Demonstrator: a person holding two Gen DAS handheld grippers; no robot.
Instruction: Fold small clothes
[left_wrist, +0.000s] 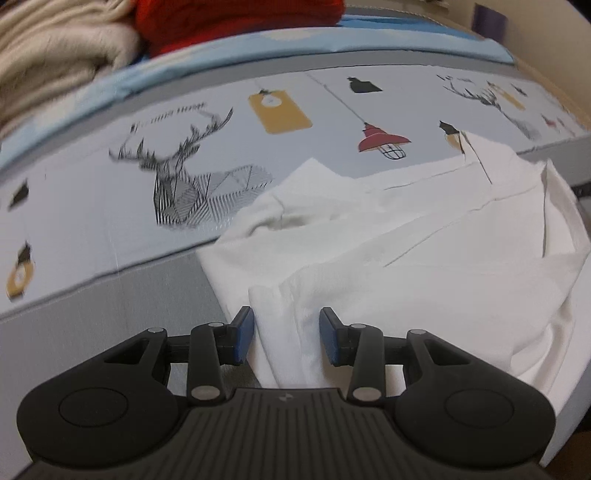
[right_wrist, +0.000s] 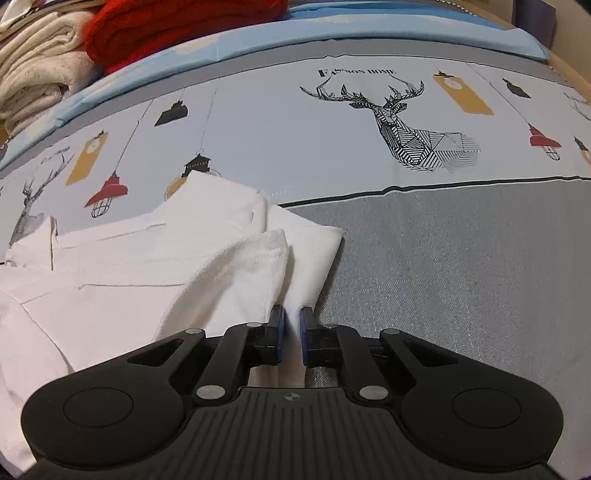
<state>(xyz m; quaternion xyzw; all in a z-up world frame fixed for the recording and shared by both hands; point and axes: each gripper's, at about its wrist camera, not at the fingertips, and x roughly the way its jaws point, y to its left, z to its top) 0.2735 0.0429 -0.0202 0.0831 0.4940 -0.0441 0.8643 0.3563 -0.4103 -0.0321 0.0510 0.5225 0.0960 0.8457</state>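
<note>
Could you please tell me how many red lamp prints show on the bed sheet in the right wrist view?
2 red lamp prints: one at the left, just beyond the white garment, and one near the right edge. The garment may hide others.

White garment (left_wrist: 406, 236) lies on printed bedsheet (left_wrist: 92, 221)

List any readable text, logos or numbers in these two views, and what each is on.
"FASHION HOME": printed on the bedsheet, above the deer drawing, right wrist view; the middle letters are partly smudged.
The same caption above the deer in the left wrist view: too blurred to read.
Small emblem on the tool body: a mark, no letters.
White garment: no text visible.
</note>
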